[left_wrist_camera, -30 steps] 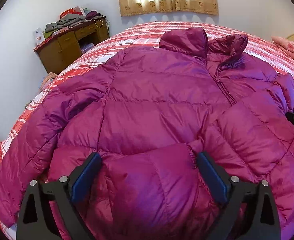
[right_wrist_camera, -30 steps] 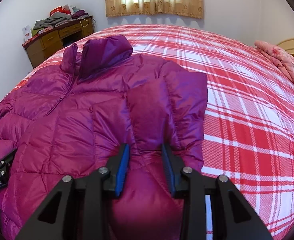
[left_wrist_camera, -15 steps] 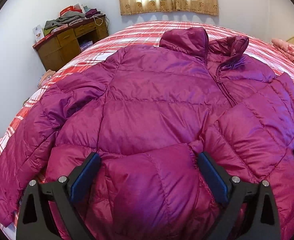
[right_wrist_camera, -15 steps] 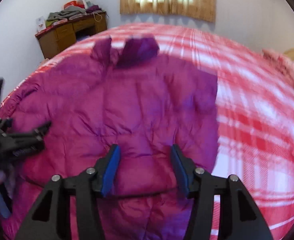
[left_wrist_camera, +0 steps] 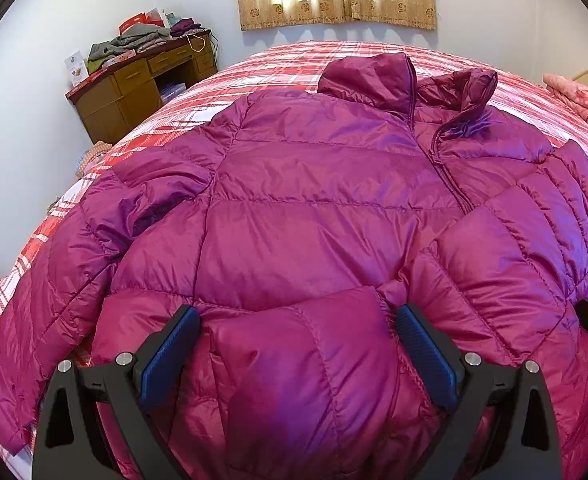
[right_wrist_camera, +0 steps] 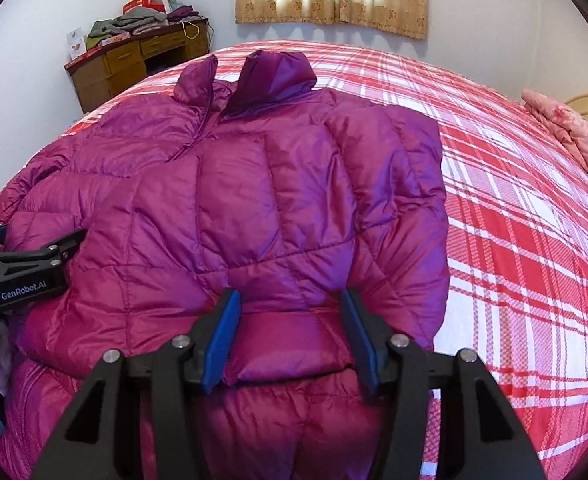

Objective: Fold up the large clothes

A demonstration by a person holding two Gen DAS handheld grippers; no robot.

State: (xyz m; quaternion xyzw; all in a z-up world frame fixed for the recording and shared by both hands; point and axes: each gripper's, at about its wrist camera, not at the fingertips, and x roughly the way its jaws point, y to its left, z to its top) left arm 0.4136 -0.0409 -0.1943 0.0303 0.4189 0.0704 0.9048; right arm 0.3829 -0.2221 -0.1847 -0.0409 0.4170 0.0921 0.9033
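Both tongs (left_wrist_camera: 296, 322) (right_wrist_camera: 290, 312) agape over magenta puffer jacket (left_wrist_camera: 314, 208) on plaid bed (right_wrist_camera: 514, 208).

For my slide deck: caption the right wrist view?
Open right gripper over a magenta puffer jacket on a red plaid bed.

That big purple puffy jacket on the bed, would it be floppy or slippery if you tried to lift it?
The jacket would probably flop and sag, since its sleeve already lies folded limply over the body. Its quilted panels look puffed with filling, so it is likely light for its bulk and springy. The shiny fabric suggests that it could slide between the right gripper pads.
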